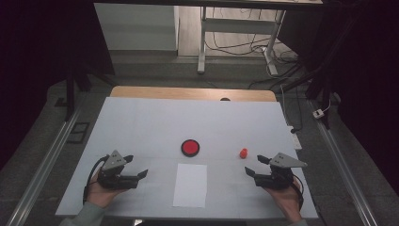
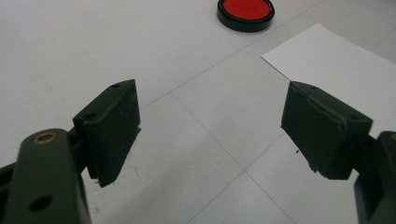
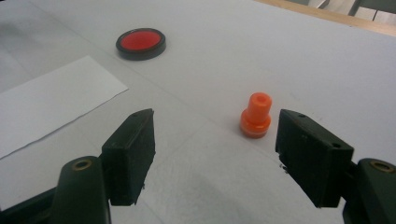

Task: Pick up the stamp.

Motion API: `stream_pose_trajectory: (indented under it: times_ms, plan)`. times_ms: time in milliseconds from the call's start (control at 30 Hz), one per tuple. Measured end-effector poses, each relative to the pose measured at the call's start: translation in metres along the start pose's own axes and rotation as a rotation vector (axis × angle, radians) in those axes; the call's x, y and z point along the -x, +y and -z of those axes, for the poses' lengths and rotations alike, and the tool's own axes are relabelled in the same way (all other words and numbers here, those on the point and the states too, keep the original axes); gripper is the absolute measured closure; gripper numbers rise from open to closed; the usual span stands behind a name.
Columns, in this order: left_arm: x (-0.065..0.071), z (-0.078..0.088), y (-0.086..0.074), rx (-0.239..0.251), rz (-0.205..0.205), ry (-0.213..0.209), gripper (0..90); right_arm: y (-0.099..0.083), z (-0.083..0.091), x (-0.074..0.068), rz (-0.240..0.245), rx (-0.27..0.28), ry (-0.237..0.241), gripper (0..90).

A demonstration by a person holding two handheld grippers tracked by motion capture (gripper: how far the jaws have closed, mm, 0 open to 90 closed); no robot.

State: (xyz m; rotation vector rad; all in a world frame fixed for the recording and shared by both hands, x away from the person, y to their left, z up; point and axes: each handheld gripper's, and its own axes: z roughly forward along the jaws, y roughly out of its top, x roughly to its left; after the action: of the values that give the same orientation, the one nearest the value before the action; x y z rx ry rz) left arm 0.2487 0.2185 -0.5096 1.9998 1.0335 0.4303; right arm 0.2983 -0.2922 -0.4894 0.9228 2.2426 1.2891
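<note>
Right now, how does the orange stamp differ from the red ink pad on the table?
The orange stamp stands upright, narrow and knobbed; the red ink pad lies flat, wide and round. The stamp is orange all over; the pad is red inside a black rim. The stamp sits just ahead of the open right gripper; the pad lies farther off. Both rest untouched on the table.

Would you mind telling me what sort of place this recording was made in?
Probably a lab or workshop set up for recording. A white-covered table stands between dark curtains, metal rails run along the floor on both sides, and loose cables lie under a desk frame behind.
</note>
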Motion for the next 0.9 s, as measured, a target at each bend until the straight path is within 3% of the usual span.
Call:
stream_pose_trajectory:
  times_ms: [500,900]
  plan:
    - [0.000,-0.002,0.000,-0.013,-0.005,-0.001,20.1,0.023,-0.015,0.012,-0.009,-0.036,-0.016,28.5]
    - [-0.001,-0.002,0.000,-0.009,0.003,-0.002,20.1,0.039,-0.046,0.021,-0.003,-0.127,-0.036,28.9]
